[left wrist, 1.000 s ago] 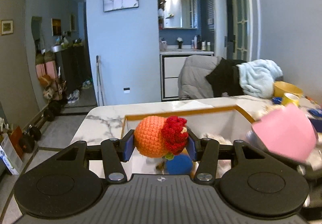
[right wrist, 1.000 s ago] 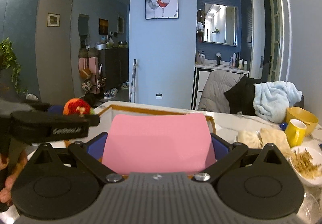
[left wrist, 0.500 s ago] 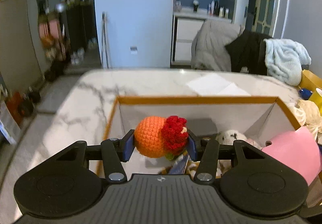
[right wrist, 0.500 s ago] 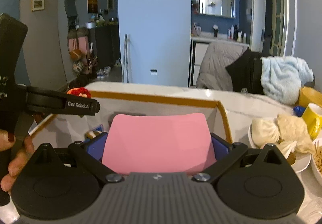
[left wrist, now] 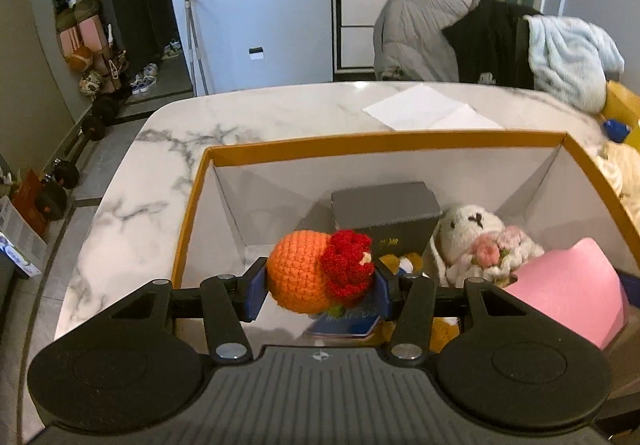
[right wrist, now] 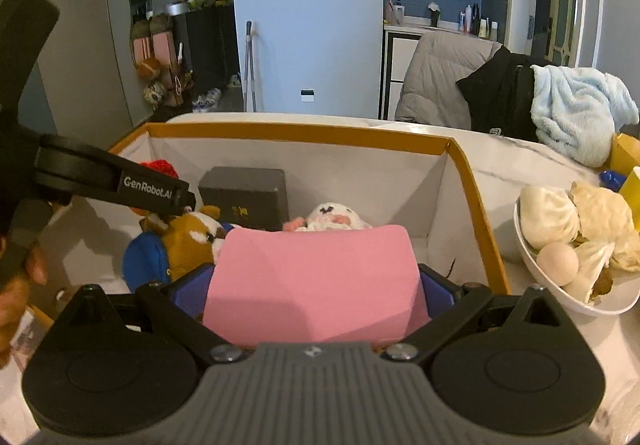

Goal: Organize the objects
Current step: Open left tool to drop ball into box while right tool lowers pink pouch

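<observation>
In the left wrist view, the left gripper (left wrist: 320, 281) sits at the lower centre of the frame, its blue pads clamped on an orange crocheted ball with a red tuft (left wrist: 316, 271). The toy hangs above the near part of an open cardboard box (left wrist: 384, 143) with an orange rim and white inner walls, which fills the middle of the frame on a white marble table (left wrist: 160, 165). Inside the box, a dark grey box (left wrist: 384, 211) stands against the far wall. A white plush bunny (left wrist: 476, 241) with pink flowers lies just right of it. A blue booklet (left wrist: 344, 321) shows below the toy. A sheet of white paper (left wrist: 424, 111) lies on the table beyond the box.

In the right wrist view, the right gripper (right wrist: 316, 285) at the lower centre grips a pink foam block (right wrist: 312, 285) between its blue pads, over the near right part of the same box. A brown plush toy (right wrist: 192, 237) lies at centre left, beside something blue (right wrist: 144, 265). At the right edge, outside the box, a white bowl (right wrist: 592, 305) holds steamed buns (right wrist: 548, 217). A hand (right wrist: 16, 285) shows at the lower left edge.
</observation>
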